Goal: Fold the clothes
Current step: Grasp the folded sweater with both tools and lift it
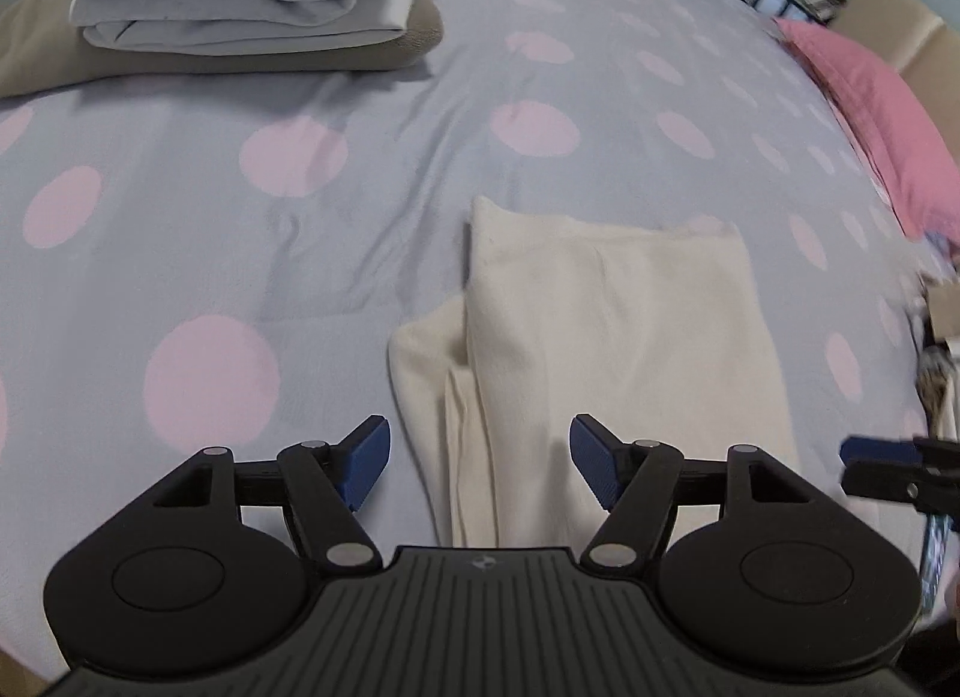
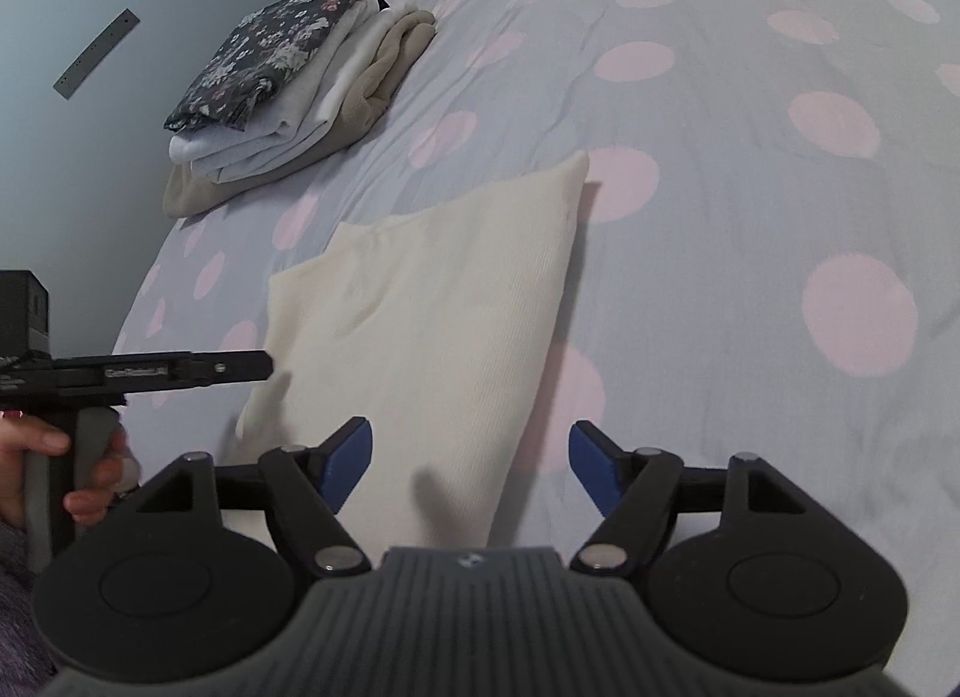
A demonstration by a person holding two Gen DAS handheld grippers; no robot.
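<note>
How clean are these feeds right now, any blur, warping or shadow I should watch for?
Left wrist view: fisheye bows the bedspread; the right gripper at the edge is motion-blurred. Right wrist view: sharper, soft gripper shadows on the cream garment; no glare in either.

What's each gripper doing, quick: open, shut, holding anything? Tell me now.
Left gripper: open, holding nothing, above the cream folded garment.
Right gripper: open, holding nothing, jaws wide apart over the same garment.

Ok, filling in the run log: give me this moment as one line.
left gripper: open, empty | right gripper: open, empty | cream garment: folded on bedspread | folded stack: apart
</note>
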